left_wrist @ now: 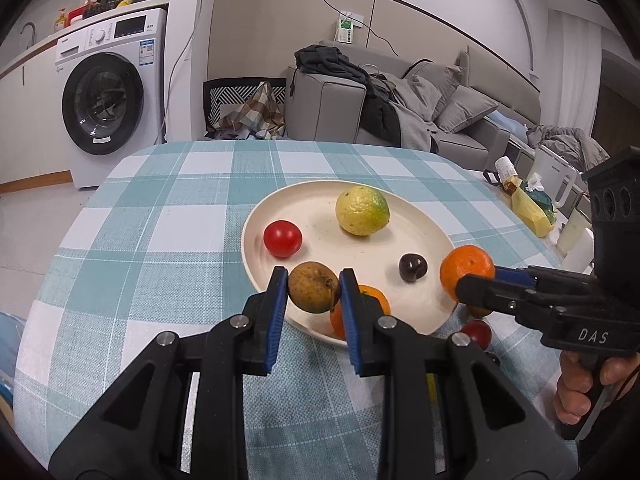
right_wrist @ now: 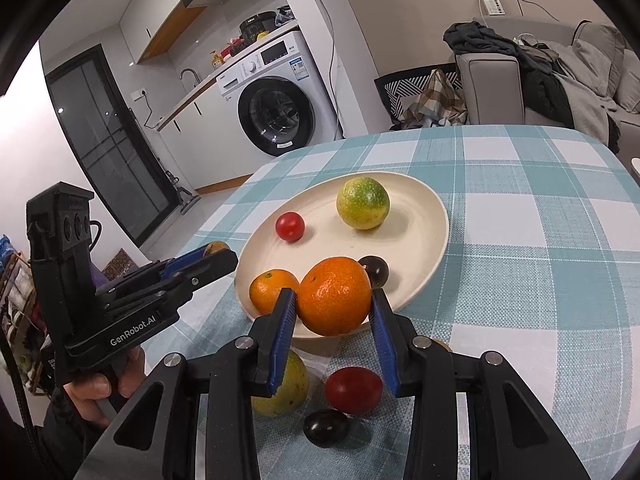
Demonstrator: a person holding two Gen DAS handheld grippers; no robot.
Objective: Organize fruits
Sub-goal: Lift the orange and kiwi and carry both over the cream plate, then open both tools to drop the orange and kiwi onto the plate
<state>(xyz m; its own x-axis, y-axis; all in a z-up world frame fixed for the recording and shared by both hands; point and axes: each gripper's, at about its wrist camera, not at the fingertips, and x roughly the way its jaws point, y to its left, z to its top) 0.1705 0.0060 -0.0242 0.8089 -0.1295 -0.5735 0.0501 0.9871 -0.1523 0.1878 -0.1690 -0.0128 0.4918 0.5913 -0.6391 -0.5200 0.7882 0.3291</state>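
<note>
**Two held fruits above a cream plate on a checked tablecloth**

The left gripper (left_wrist: pixel 314 286) has its blue pads closed on a small brown fruit (left_wrist: pixel 313 287), held over the near rim of the cream plate (left_wrist: pixel 256 236). The right gripper (right_wrist: pixel 334 306) clamps a large orange (right_wrist: pixel 334 296) between its pads, likewise at the plate's near edge.

On the plate lie a yellow-green citrus (left_wrist: pixel 362 210) toward the far side, a red tomato (left_wrist: pixel 282 238) at the left, a dark cherry-like fruit (left_wrist: pixel 413 267) at the right, and a smaller orange (right_wrist: pixel 272 285) at the near rim, partly hidden in the left wrist view by the left gripper's finger.

Off the plate, on the teal-and-white tablecloth (right_wrist: pixel 540 216) near the right gripper, rest a second red tomato (right_wrist: pixel 353 390), a dark oval fruit (right_wrist: pixel 326 427) and a yellowish fruit (right_wrist: pixel 294 390) partly screened by the gripper's finger.

A hand (left_wrist: pixel 588 384) grips the right tool's handle. Beyond the table stand a washing machine (left_wrist: pixel 108 100), a grey sofa (left_wrist: pixel 460 112) heaped with clothing, and a basket of fabric (left_wrist: pixel 248 108).
</note>
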